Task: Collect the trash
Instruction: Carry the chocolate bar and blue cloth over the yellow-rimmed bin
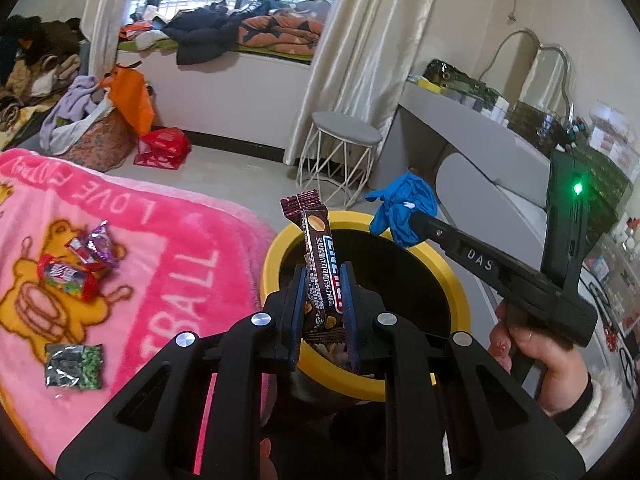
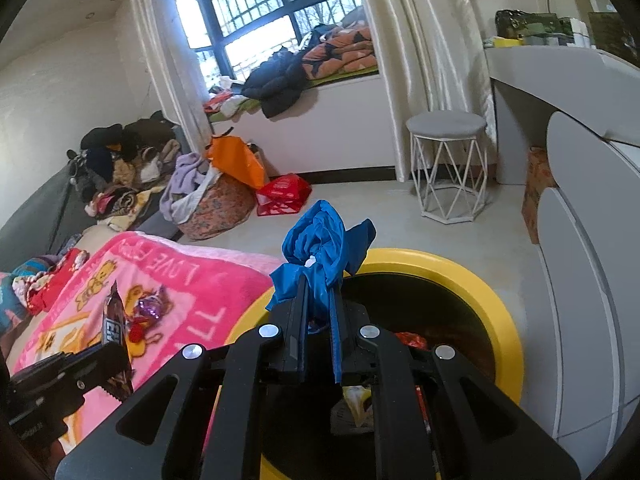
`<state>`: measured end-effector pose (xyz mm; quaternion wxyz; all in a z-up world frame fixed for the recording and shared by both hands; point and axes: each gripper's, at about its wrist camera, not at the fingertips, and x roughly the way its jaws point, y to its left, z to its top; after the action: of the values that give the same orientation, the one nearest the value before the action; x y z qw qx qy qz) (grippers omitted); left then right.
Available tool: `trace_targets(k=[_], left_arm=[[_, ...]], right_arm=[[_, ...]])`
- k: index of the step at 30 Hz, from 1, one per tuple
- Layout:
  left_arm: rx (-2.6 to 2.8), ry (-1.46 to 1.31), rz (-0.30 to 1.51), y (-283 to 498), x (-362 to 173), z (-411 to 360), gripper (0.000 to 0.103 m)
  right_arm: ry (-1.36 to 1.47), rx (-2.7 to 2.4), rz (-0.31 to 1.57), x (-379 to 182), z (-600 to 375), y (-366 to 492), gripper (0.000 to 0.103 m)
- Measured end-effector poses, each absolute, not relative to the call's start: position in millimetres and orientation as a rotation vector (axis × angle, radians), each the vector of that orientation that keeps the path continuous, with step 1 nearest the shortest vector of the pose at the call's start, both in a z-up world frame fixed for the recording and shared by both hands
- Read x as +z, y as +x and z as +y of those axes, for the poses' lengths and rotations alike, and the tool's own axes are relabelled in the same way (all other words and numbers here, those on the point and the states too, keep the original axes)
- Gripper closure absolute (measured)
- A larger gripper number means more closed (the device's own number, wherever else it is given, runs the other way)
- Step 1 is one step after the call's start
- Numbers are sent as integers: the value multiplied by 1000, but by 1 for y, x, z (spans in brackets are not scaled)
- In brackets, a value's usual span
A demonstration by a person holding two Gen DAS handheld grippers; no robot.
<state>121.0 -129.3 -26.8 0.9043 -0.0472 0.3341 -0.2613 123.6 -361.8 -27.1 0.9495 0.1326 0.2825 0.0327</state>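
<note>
My left gripper (image 1: 322, 276) is shut on a brown chocolate bar wrapper (image 1: 318, 268), which stands upright over the yellow-rimmed bin (image 1: 456, 280). My right gripper (image 2: 319, 292) is shut on a crumpled blue glove (image 2: 320, 256) above the same bin (image 2: 500, 312). From the left wrist view the right gripper (image 1: 414, 216) reaches in from the right with the blue glove (image 1: 404, 206) over the bin's far rim. The left gripper with its wrapper (image 2: 114, 324) shows at the lower left of the right wrist view. Some trash lies inside the bin. More wrappers (image 1: 80, 264) and a green packet (image 1: 74, 366) lie on the pink blanket (image 1: 168, 248).
The pink blanket covers a bed left of the bin. A white wire stool (image 1: 340, 160) stands on the floor beyond. A grey dressing table (image 1: 480, 148) runs along the right. Bags and a laundry pile (image 1: 104, 120) sit at the far left under the window seat.
</note>
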Motion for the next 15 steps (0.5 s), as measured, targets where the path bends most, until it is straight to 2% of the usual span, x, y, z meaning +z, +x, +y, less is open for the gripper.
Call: trace_targets(k=[15], left_arm=[[-583,-40,736,130,-46,-158,90]], right_arm=[[308,-9,637,-50,-390,131,94]])
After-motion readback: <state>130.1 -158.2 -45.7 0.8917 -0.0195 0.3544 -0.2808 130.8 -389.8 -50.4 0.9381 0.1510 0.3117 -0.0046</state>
